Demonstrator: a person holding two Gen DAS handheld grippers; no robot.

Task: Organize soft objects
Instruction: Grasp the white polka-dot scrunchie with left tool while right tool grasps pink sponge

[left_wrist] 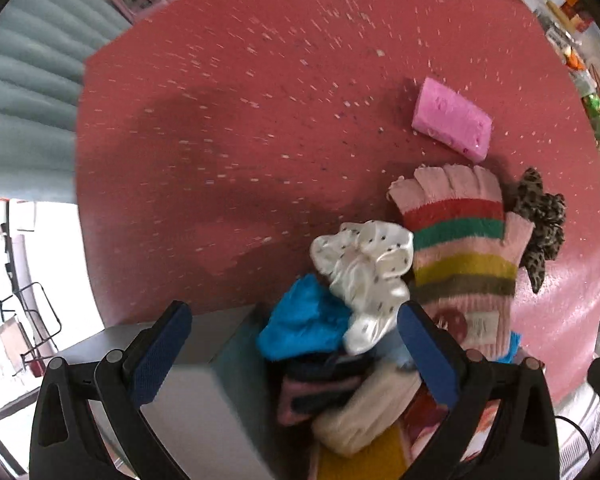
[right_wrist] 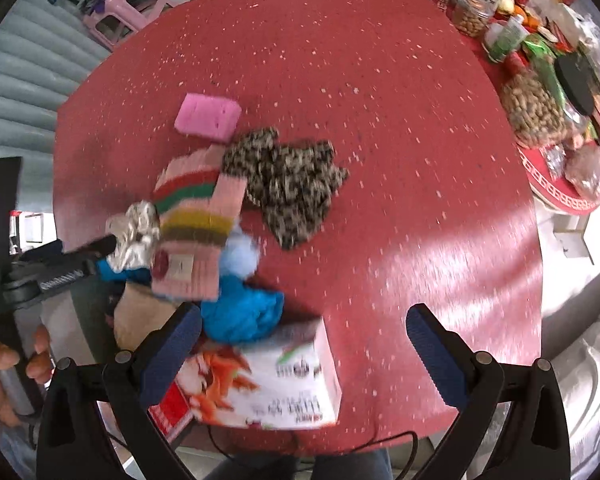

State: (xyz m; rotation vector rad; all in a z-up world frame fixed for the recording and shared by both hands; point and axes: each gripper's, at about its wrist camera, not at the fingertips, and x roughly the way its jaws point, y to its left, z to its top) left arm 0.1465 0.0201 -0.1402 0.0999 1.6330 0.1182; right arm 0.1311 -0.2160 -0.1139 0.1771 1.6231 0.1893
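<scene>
several soft things are sitting on the red table [right_wrist: 380,120] and spilling out of the printed box [right_wrist: 268,380] at its near edge – the striped glove [left_wrist: 460,248] is draping over the box's far rim, the white dotted scrunchie [left_wrist: 364,264] is lying just left of the glove, the blue fluffy thing [left_wrist: 304,320] is bunching just below the scrunchie, the leopard scrunchie [right_wrist: 292,184] is touching the glove's right side, and the pink sponge [right_wrist: 208,116] is lying just beyond the glove's fingertips.

all of it is looking light, squashy and floppy, so i'm guessing a pinch on a thick fold or the glove's cuff would hold best – satin might be slipping.

left gripper [left_wrist: 292,356] is hovering over the box with jaws spread wide, gripping nothing. right gripper [right_wrist: 304,356] is also gaping wide and empty, above the box's near side.

motion blur is smearing everything, the pile inside the box is half hidden behind the fingers, and i can't tell what the darker layers in there are.
</scene>
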